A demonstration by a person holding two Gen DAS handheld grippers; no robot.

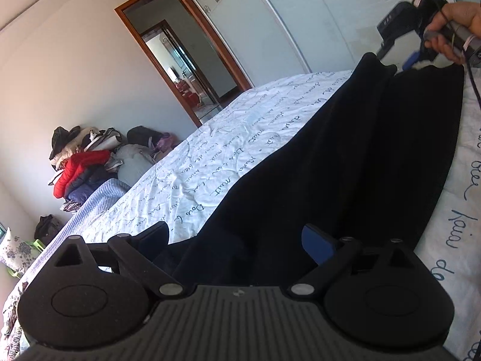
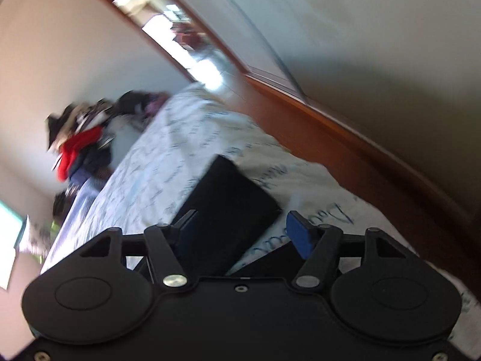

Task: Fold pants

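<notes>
Though blurred, right claw (image 2: 239, 228) straddles black pants (image 2: 228, 204)

Matt black cloth pants (image 1: 345, 156) (soft-looking) on printed cotton-like bedsheet (image 1: 228, 138).

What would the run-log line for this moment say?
pants: black, spread on bed | left claw: open over pants | right claw: open, pants between fingers, unpinched

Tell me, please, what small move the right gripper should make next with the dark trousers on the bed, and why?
Probably close the right gripper on the black fabric trousers: their edge lies between its open fingers, unpinched, on the white script-printed bedsheet.
</notes>
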